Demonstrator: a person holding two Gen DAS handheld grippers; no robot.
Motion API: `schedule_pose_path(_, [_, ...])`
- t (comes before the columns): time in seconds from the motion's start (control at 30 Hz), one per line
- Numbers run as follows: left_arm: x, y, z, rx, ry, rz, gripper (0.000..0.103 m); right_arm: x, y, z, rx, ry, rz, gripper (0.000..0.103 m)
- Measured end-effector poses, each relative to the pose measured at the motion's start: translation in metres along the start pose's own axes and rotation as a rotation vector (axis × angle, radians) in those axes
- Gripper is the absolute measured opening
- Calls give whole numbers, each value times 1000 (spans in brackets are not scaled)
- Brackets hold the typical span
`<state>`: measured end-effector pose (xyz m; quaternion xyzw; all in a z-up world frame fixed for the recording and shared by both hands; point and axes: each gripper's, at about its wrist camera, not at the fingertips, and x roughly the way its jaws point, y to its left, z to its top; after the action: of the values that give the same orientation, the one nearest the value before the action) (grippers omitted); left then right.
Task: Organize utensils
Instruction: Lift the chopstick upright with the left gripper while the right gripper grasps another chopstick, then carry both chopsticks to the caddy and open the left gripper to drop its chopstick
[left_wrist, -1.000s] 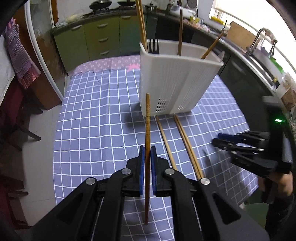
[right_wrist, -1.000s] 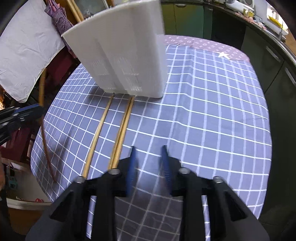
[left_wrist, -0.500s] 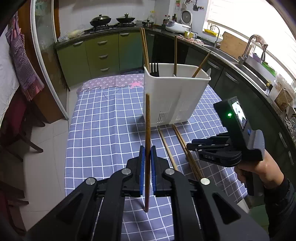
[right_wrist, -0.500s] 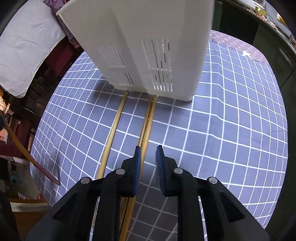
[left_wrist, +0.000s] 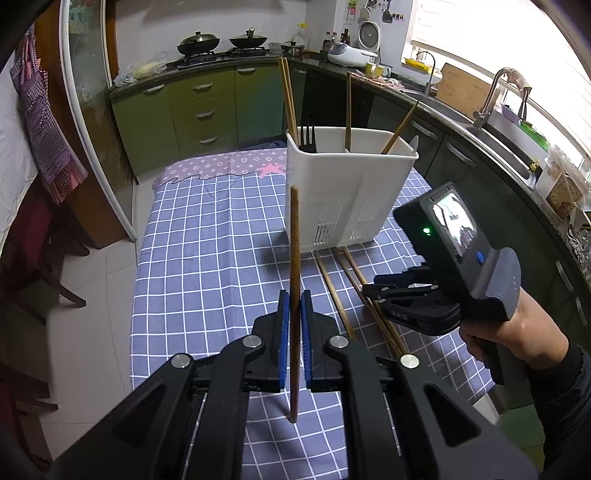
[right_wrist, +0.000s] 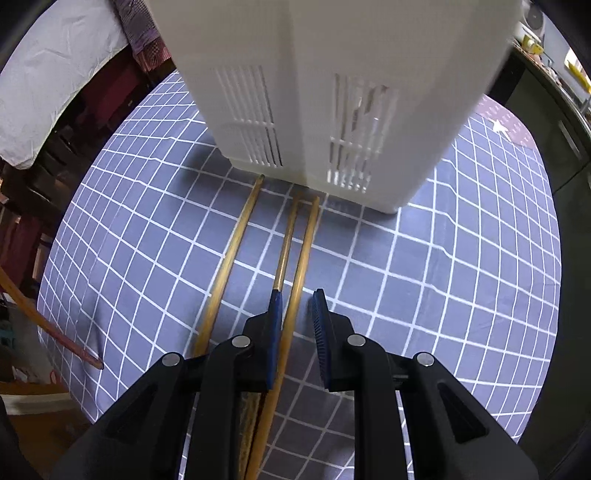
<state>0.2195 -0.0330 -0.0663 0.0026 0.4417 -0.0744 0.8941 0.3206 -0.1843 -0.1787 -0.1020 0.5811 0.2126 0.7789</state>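
Observation:
My left gripper (left_wrist: 294, 306) is shut on a dark wooden chopstick (left_wrist: 294, 251), held upright above the checked tablecloth (left_wrist: 207, 266). A white utensil holder (left_wrist: 343, 184) stands beyond it with several chopsticks and a black fork (left_wrist: 307, 138) inside. Three light chopsticks (right_wrist: 291, 258) lie on the cloth in front of the holder (right_wrist: 332, 92). My right gripper (right_wrist: 297, 306) is open and low over them, with the rightmost chopstick (right_wrist: 304, 251) between its fingers. The right gripper also shows in the left wrist view (left_wrist: 373, 291).
The table's near edge is close under both grippers. Green kitchen cabinets (left_wrist: 207, 110) and a counter with a sink (left_wrist: 491, 122) curve behind and to the right. A chair (left_wrist: 33, 266) stands left of the table.
My right gripper moved forward and down over the lying chopsticks, narrowed, then widened a little around one. My left gripper rose and drew back with its chopstick.

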Motion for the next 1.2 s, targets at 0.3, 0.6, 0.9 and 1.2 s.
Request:
schedule_pose_path(0.3, [0, -1, -3, 12, 10, -1, 6, 6, -3, 5, 18, 26, -9, 18])
schedule_pose_path(0.6, [-1, 0, -3, 16, 6, -1, 6, 2, 5, 5, -24, -1, -35, 7])
schedule_pose_path(0.9, [-4, 2, -2, 19, -3, -1, 6, -79, -14, -28, 33, -208, 42, 7])
schedule_pose_path(1.2, [-10, -1, -2, 31, -21, 7, 6, -179, -40, -72, 72, -436, 78, 7])
